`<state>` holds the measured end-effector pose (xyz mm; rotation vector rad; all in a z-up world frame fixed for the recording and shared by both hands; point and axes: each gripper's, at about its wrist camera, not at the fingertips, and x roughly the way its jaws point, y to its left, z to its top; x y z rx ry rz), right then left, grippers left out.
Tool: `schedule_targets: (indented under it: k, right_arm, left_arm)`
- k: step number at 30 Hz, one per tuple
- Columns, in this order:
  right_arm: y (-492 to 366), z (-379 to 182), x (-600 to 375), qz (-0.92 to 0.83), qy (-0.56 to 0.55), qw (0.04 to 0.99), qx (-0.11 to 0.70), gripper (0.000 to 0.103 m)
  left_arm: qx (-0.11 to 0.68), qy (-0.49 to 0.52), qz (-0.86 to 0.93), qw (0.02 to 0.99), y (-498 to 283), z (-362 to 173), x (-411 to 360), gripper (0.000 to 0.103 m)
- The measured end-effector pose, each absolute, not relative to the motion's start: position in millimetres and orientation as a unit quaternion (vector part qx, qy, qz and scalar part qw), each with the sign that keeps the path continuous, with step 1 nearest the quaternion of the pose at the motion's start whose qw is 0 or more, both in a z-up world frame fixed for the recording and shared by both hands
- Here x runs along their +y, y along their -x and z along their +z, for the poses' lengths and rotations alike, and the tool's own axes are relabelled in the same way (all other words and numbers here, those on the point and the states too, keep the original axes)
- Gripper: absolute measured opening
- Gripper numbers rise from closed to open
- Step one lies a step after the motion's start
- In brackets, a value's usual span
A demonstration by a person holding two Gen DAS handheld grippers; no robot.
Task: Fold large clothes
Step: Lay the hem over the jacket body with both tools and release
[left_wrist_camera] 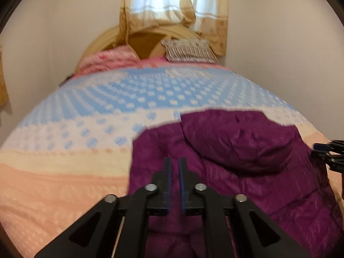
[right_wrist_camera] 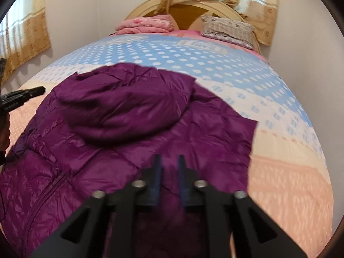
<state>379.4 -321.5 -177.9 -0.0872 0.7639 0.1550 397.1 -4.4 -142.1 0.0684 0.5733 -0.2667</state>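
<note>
A purple hooded puffer jacket (left_wrist_camera: 247, 172) lies on the bed, its hood (left_wrist_camera: 238, 139) folded back over the body. It also shows in the right wrist view (right_wrist_camera: 129, 133), hood (right_wrist_camera: 120, 105) toward the headboard. My left gripper (left_wrist_camera: 175, 161) hovers over the jacket's left part, jaws slightly apart with nothing between them. My right gripper (right_wrist_camera: 169, 159) hovers over the jacket's right part, jaws a little apart and empty. Each gripper shows at the edge of the other's view: the right one (left_wrist_camera: 322, 150), the left one (right_wrist_camera: 25, 94).
The bed has a blue, white and peach dotted cover (left_wrist_camera: 86, 129). A pink folded quilt (right_wrist_camera: 146, 23) and a patterned pillow (right_wrist_camera: 228, 30) lie by the wooden headboard (right_wrist_camera: 185, 6). Curtains (left_wrist_camera: 172, 6) hang behind; walls close both sides.
</note>
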Motion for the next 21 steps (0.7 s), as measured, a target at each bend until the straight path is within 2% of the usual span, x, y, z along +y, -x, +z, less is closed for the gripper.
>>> schedule_targets:
  k: [2, 3, 5, 8, 12, 17, 21]
  right_arm:
    - [-381.5, -158.4, -321.6, 0.065, 0.012, 0.933, 0.354, 0.057]
    - [-382.9, -151.2, -316.4, 0.068, 0.0, 0.935, 0.348, 0.059]
    - [-389.7, -138.4, -302.3, 0.07, -0.01, 0.939, 0.336, 0.059]
    - [-412.9, -127.7, -268.1, 0.092, -0.028, 0.942, 0.323, 0.059]
    - [-433.1, -155.8, -245.5, 0.095, -0.019, 0.933, 0.346, 0.056]
    - [-432.9, -209.3, -240.3, 0.101, -0.012, 0.902, 0.42, 0.049]
    - [-425.4, -221.2, -245.7, 0.104, -0.004, 0.898, 0.428, 0.049]
  left_arm:
    - [0.264, -0.023, -0.121, 0.957, -399.4, -133.6, -9.1, 0.083]
    - [0.245, -0.014, -0.111, 0.963, -401.0, -128.3, -10.6, 0.089]
    - [0.23, 0.0, -0.109, 0.967, -409.2, -121.9, -28.3, 0.09]
    - [0.258, -0.024, -0.093, 0.961, -428.8, -128.4, -62.2, 0.09]
    - [0.299, -0.074, -0.086, 0.947, -441.0, -166.6, -92.0, 0.09]
    - [0.363, -0.106, -0.091, 0.921, -433.2, -216.2, -101.1, 0.091]
    - [0.365, -0.111, -0.09, 0.92, -430.9, -220.1, -101.9, 0.091]
